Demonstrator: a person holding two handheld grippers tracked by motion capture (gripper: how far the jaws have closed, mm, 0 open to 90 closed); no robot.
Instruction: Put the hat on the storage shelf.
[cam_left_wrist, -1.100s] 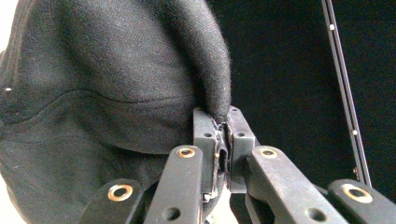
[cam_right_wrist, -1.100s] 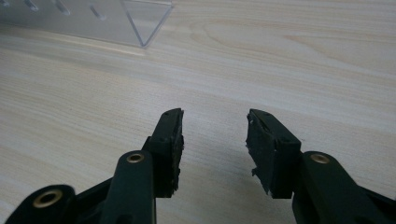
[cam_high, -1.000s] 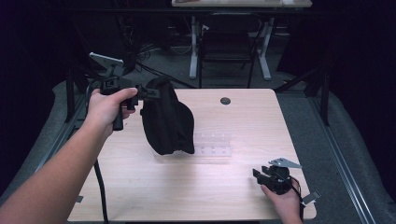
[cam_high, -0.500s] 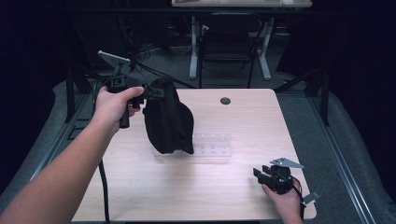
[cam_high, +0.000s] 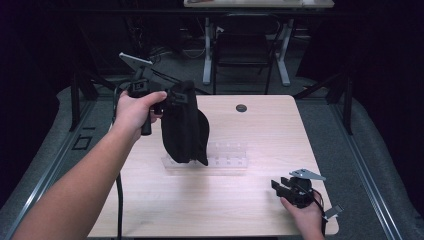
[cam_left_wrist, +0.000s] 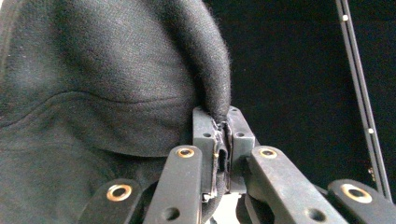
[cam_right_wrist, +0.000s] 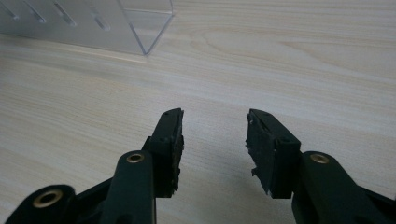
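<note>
In the high view, the left gripper is held up above the far left part of the bench, gripped by the person's left hand. A black cloth cap hangs straight down from its fingers, which are clamped on the cap's top edge. The cap's lower end hangs over a clear acrylic rack that lies on the bench below and to the right of those fingers; whether the cap touches the rack cannot be told. The right gripper rests low at the near right corner of the bench, in the person's right hand, well apart from the cap and rack. A small dark round disc sits on the bench's far side, well beyond both grippers.

In the left gripper view, the left gripper has its fingers pressed together on a fold of the black cap, whose felt-like fabric bulges up and to the left of them. Darkness lies to the right of the fingers.

In the right gripper view, the right gripper has its fingers standing apart with nothing but bare bench between them. A corner of the clear rack lies ahead and to the left of the fingers, apart from them.
</note>
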